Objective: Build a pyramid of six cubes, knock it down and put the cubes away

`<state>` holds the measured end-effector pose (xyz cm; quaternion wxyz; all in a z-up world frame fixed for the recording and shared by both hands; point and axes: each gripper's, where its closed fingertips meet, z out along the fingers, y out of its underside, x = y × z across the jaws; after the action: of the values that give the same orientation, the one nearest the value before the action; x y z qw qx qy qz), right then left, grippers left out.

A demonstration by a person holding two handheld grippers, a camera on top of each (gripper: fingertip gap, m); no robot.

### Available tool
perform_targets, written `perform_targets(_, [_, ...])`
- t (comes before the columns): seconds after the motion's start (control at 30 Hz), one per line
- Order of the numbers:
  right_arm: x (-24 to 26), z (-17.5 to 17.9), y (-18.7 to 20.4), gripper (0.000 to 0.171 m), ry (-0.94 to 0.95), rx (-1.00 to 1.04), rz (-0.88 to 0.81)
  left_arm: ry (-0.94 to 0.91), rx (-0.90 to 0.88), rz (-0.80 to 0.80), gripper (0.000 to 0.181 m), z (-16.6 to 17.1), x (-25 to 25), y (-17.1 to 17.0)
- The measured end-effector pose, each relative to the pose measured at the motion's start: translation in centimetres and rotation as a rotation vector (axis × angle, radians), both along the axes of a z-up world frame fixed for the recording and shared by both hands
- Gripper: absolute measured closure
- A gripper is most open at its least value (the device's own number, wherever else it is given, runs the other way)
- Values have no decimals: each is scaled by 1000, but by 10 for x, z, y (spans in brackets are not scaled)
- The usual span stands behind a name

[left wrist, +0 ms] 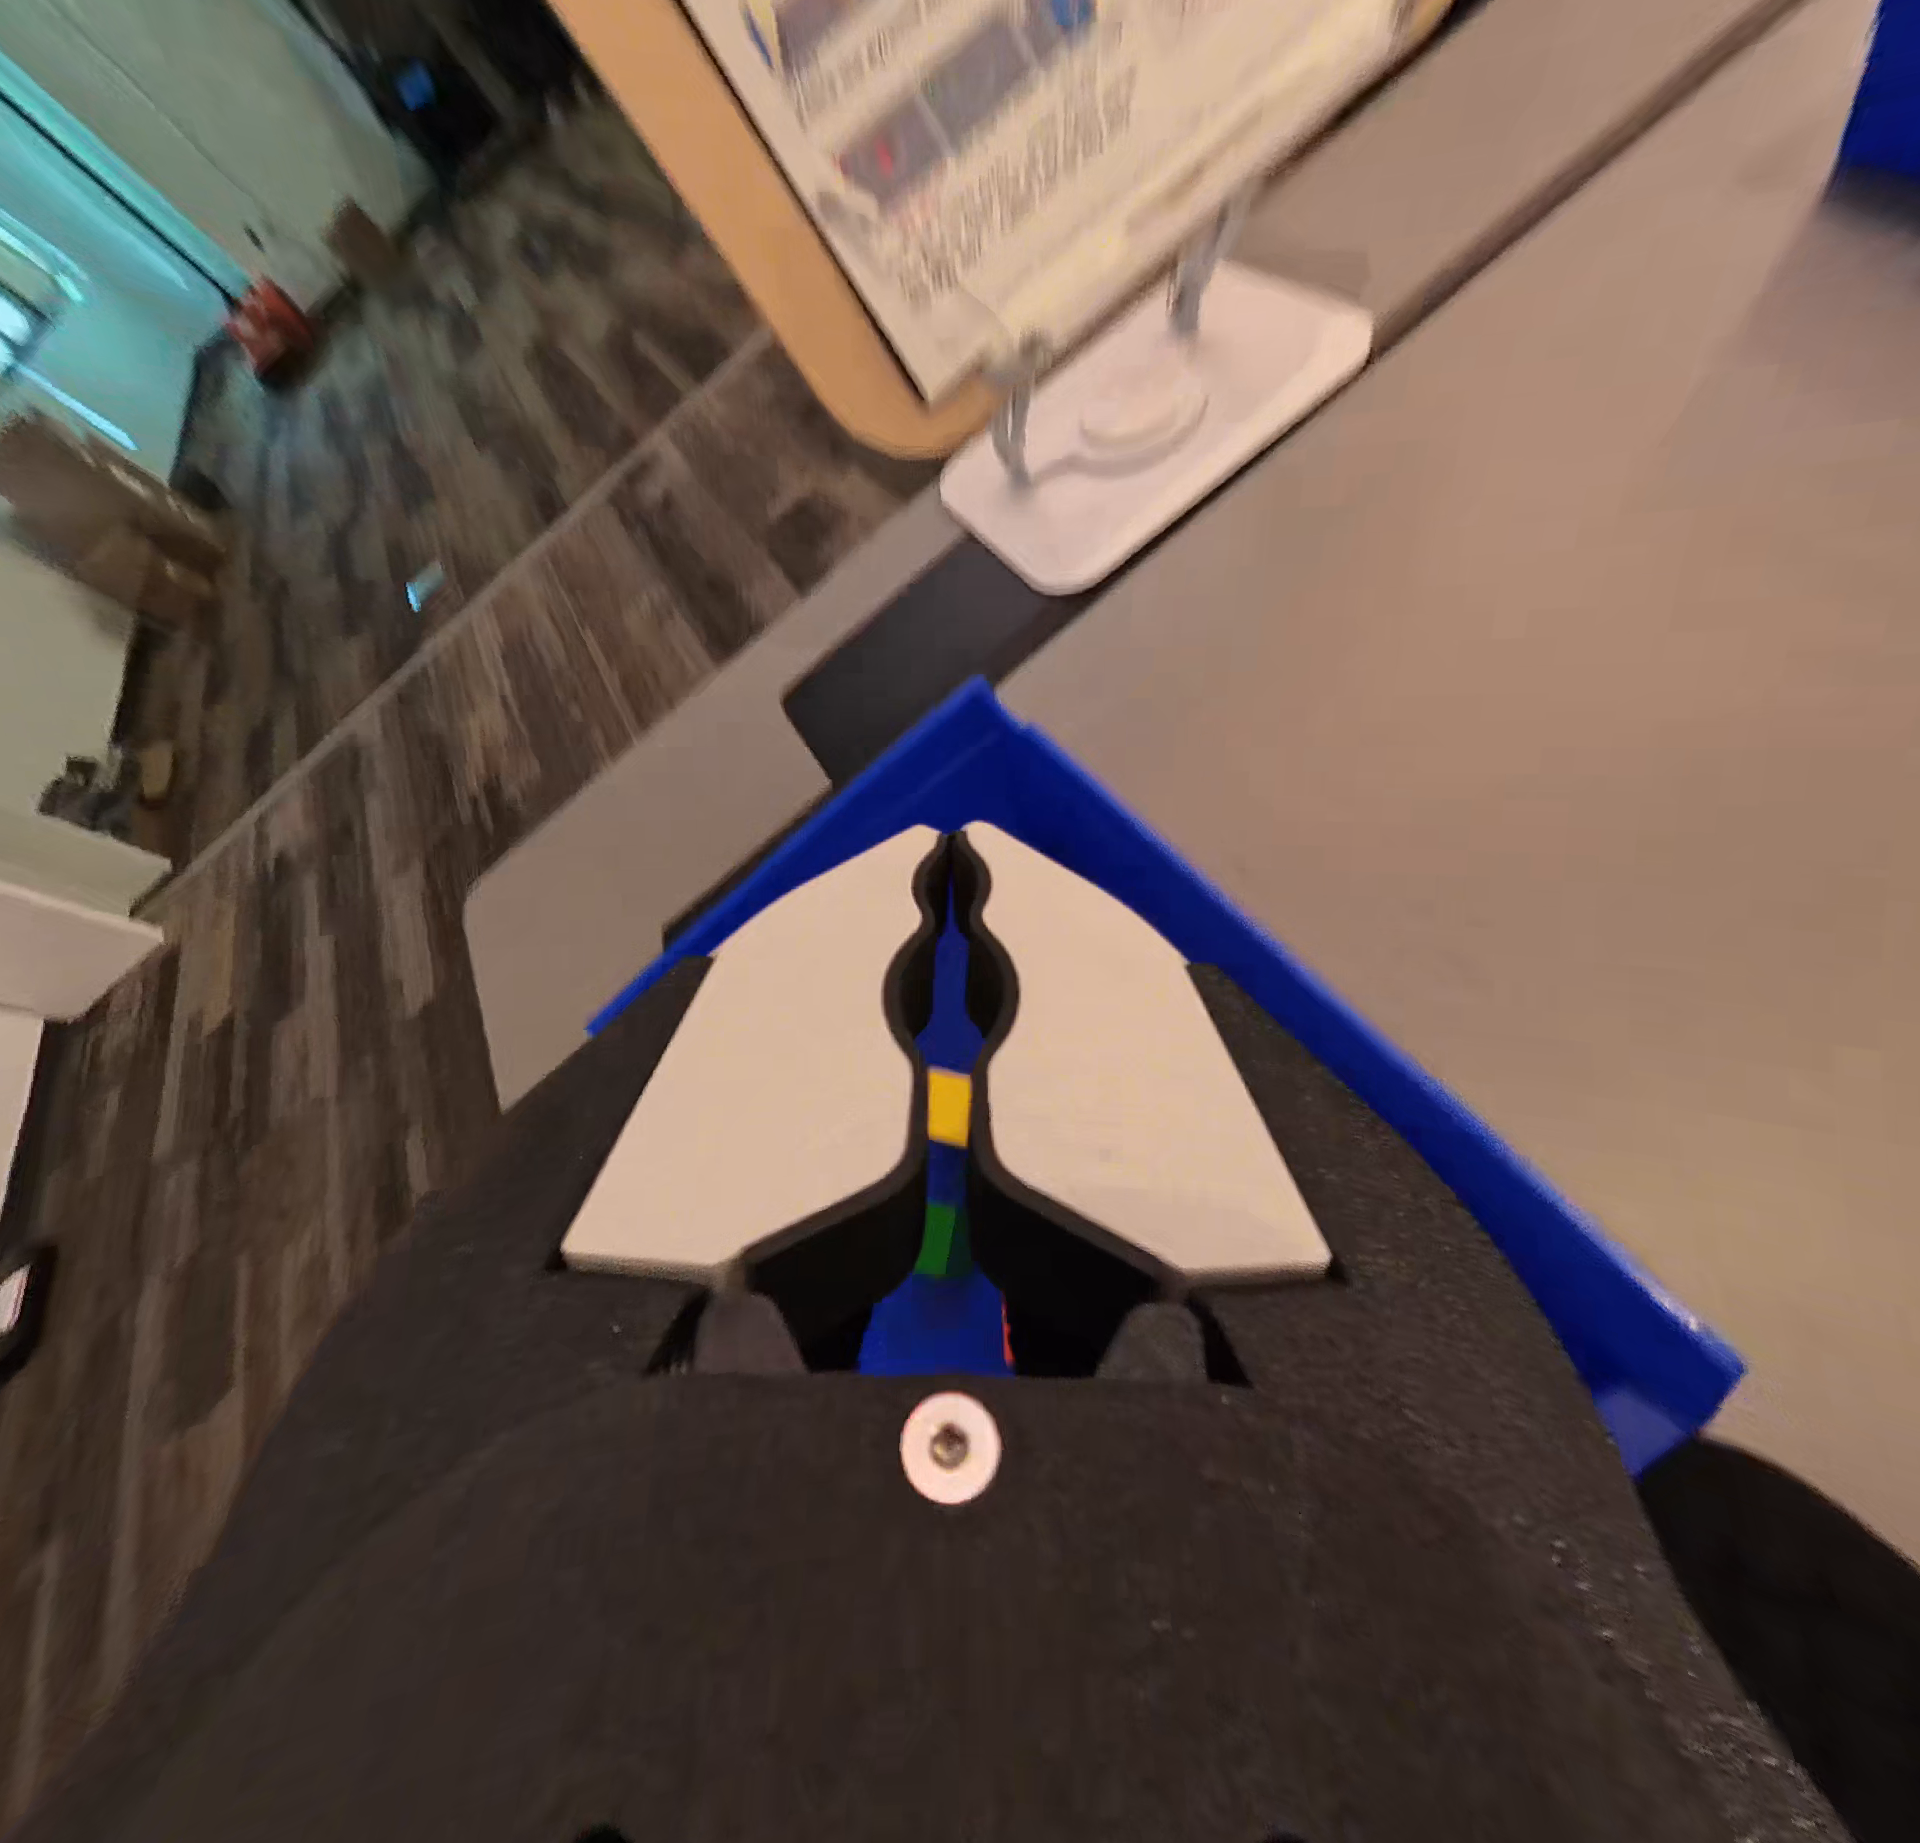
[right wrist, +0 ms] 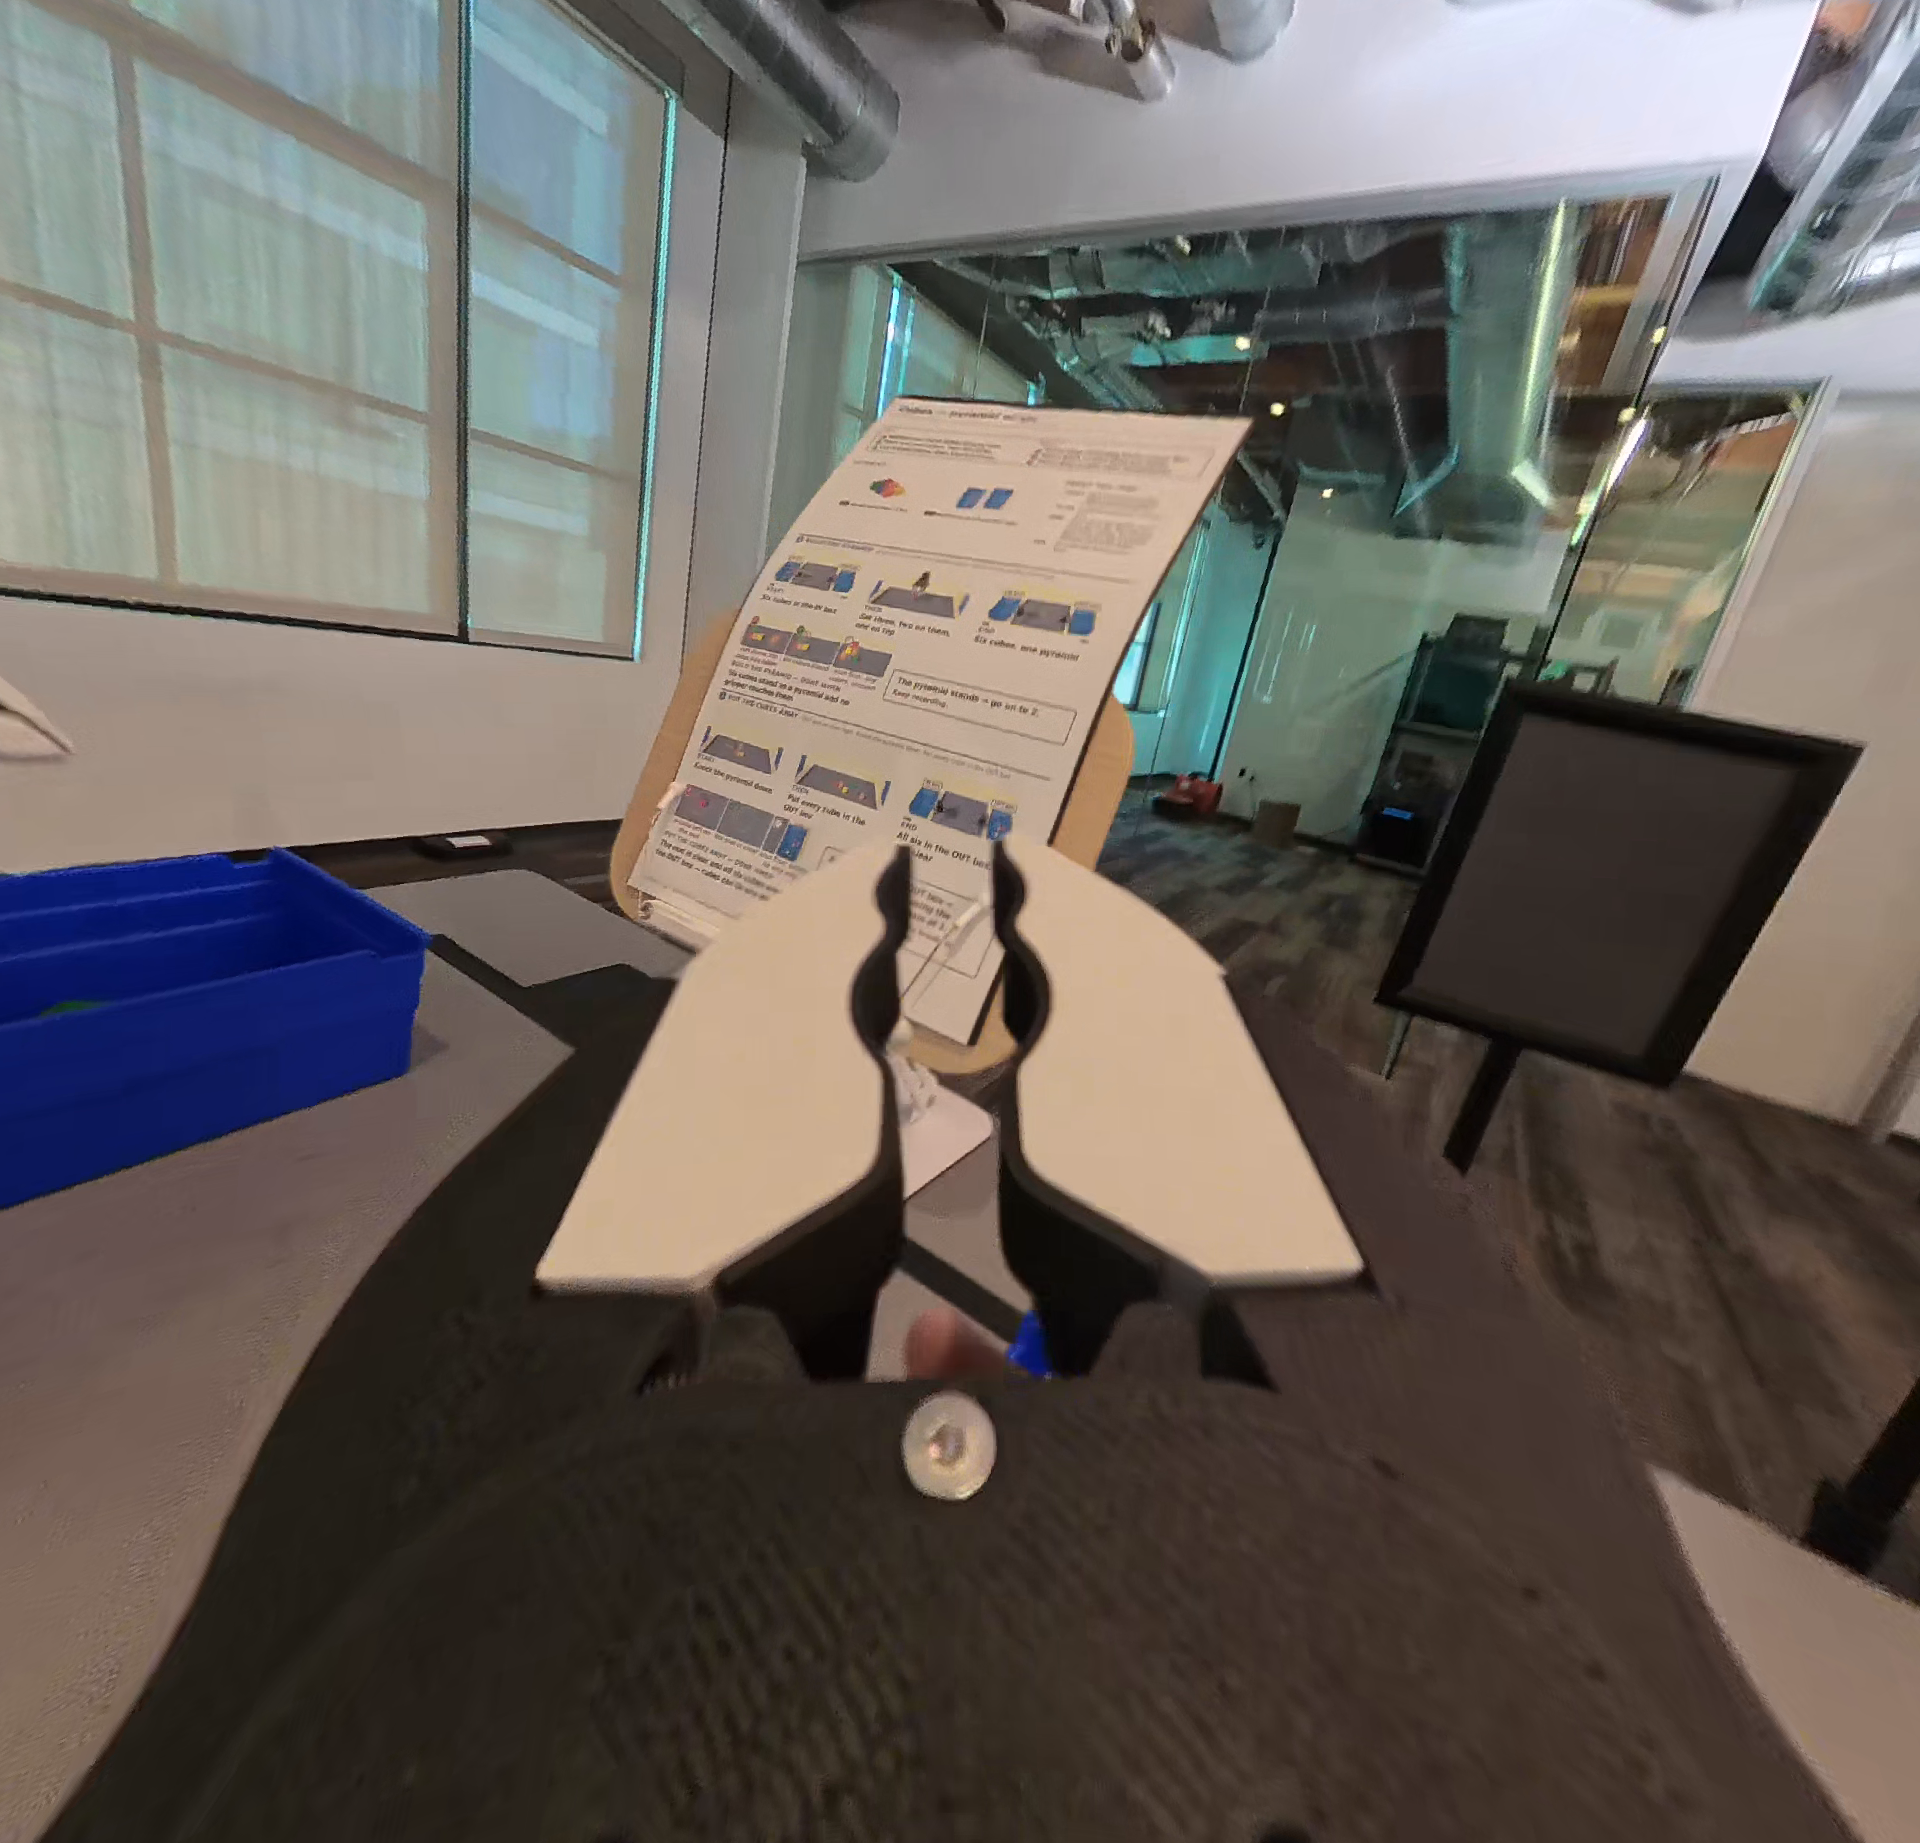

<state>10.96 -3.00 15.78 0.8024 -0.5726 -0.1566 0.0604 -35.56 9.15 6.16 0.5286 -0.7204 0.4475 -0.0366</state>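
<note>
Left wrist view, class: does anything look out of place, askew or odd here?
Nothing looks spilled or damaged. The left gripper, fingertips together, hangs over a blue bin; through the slit between its fingers a yellow cube and a green cube show inside the bin. The picture is tilted and blurred, apparently from the camera's own angle and motion.

Left wrist view tilts close over a blue bin (left wrist: 1247, 983); both views share the instruction sheet (right wrist: 935, 650).

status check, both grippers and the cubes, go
Left gripper shut, empty, over a blue bin; yellow cube and green cube glimpsed below. Right gripper slightly open, empty, raised toward instruction sheet. Second blue bin to its left.
</note>
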Motion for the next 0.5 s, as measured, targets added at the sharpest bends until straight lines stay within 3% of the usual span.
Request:
perform_targets(0.03, [-5, 2, -3, 170, -42, 22, 2, -50, 38, -19, 181, 11, 2, -3])
perform_targets(0.2, [-28, 10, -16, 170, -126, 96, 30, -109, 75, -56, 181, 19, -5, -10])
perform_targets(0.37, [-48, 14, -28, 170, -95, 80, 147, 148, -74, -25, 181, -38, -31, -3])
perform_targets(0.5, [-65, 10, -42, 171, -39, 9, 402, 309, -191, -69, 181, -85, -31, 1])
